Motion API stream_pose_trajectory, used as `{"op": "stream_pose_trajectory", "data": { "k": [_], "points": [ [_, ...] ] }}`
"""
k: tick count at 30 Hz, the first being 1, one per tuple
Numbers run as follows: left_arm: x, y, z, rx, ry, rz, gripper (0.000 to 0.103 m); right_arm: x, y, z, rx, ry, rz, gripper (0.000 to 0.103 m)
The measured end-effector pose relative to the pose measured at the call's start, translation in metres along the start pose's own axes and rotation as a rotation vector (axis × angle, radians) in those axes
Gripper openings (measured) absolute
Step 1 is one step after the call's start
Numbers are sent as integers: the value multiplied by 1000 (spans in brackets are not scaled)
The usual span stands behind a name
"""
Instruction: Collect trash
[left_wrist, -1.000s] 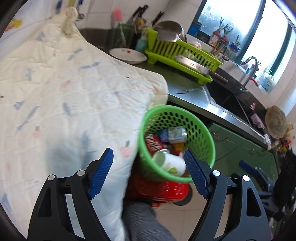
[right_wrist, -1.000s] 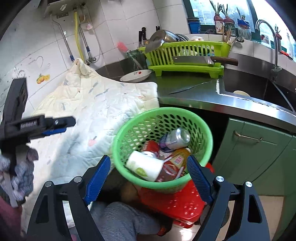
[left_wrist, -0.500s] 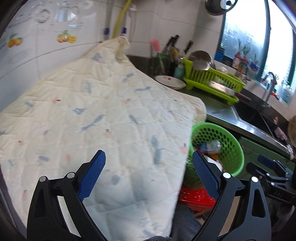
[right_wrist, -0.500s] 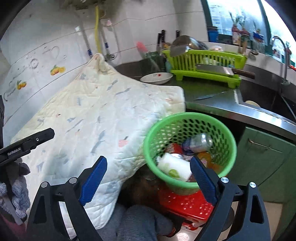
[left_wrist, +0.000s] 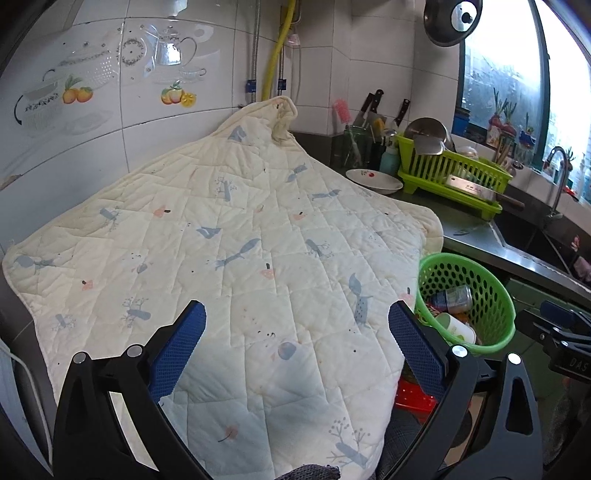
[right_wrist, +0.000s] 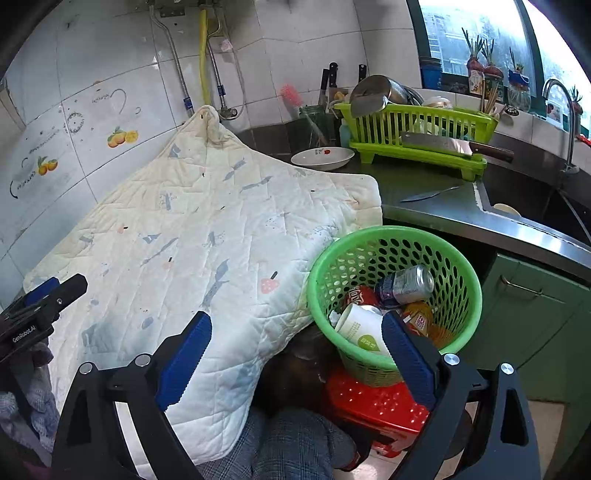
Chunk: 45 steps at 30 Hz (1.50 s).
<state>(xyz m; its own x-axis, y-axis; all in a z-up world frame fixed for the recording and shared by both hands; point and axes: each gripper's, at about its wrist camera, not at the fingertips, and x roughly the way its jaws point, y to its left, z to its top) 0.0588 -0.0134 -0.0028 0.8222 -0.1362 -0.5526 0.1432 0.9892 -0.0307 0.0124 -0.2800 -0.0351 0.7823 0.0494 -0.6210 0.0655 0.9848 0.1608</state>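
Both tongs released, nothing btwn the pads. L tongs (left_wrist: 297, 343) have just been spreading wider, hanging over the quilted cream cloth (left_wrist: 240, 258) w/ blue & pink prints that drapes the tabletop (right_wrist: 436, 184). R tongs (right_wrist: 295, 354) have also been spreading; they hover above the cloth's lower corner, R pad in front of the green mesh basket (right_wrist: 369, 243). Basket sits on a red plastic stool (right_wrist: 373, 402), just beside the cloth edge, below the tabletop's front lip. Trash is inside it: silver drink can (right_wrist: 406, 284), red can (right_wrist: 356, 295), white paper cup (right_wrist: 360, 326), orange-labelled bottle (right_wrist: 419, 319). Behind: white dish (right_wrist: 321, 157), lime dish rack (right_wrist: 417, 125) w/ cleaver (right_wrist: 443, 146) across its front.
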Motion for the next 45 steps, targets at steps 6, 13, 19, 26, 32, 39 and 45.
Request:
{"op": "stream_pose_trajectory", "data": {
  "k": [6,13,19,26,32,39,45],
  "points": [
    [-10,-6,-3,53,-36,40,98,-4,2,-2,-2,-6,-2,91],
    [-15,-9,-6,91,-42,64,98,-7,1,-3,7,-14,-5,91],
    [-19,-8,-7,92,-48,69,98,-7,2,-4,5,-13,-8,91],
    [-22,-11,-9,106,-54,69,98,-8,4,-4,4,-19,-7,91],
    [-23,-12,-9,104,-55,66,98,-9,5,-4,4,-23,-11,91],
    [-24,-12,-9,105,-58,68,98,-10,4,-4,1,-22,-5,91],
    [-25,-13,-8,106,-58,68,98,-11,5,-3,0,-23,-6,91]
  ]
}}
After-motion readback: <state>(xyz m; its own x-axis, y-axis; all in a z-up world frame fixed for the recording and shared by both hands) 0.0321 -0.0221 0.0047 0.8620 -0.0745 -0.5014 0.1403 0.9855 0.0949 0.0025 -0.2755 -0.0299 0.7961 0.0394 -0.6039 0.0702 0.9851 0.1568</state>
